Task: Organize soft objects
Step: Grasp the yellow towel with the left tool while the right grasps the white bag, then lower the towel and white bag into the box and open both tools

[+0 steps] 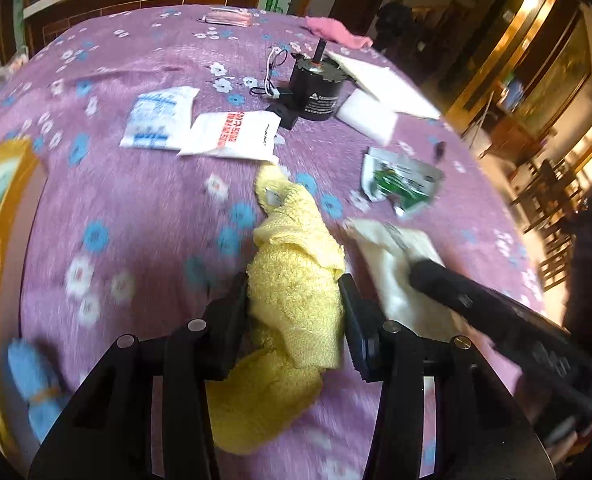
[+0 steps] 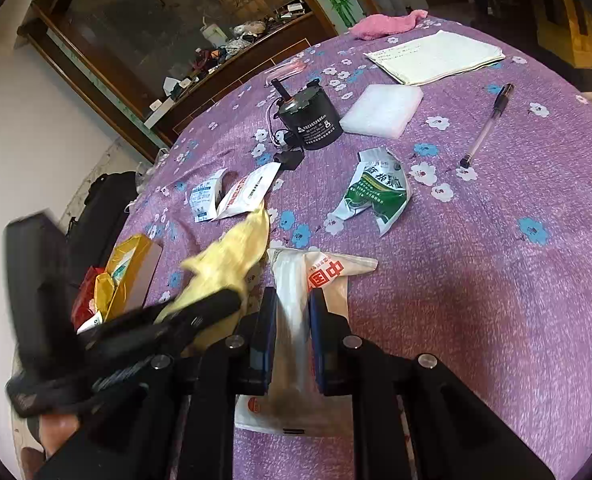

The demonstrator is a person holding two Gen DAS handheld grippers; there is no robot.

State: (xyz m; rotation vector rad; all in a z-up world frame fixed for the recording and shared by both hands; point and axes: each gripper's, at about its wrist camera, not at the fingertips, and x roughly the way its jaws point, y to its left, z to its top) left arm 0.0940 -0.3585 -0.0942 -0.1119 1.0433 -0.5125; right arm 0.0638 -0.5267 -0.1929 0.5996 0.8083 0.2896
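A yellow towel lies crumpled on the purple flowered tablecloth. My left gripper is closed on it, fingers on both sides of the bunched cloth. The towel also shows in the right wrist view, with the left gripper over its near end. My right gripper is shut on a white plastic packet with red print. That packet shows in the left wrist view as a pale bag under the right gripper's finger. A pink cloth lies at the table's far edge.
A black motor with wires, a white foam block, folded white paper, a pen, a green-and-white sachet and two white packets lie on the table. A yellow box stands at left. A blue cloth bundle lies near left.
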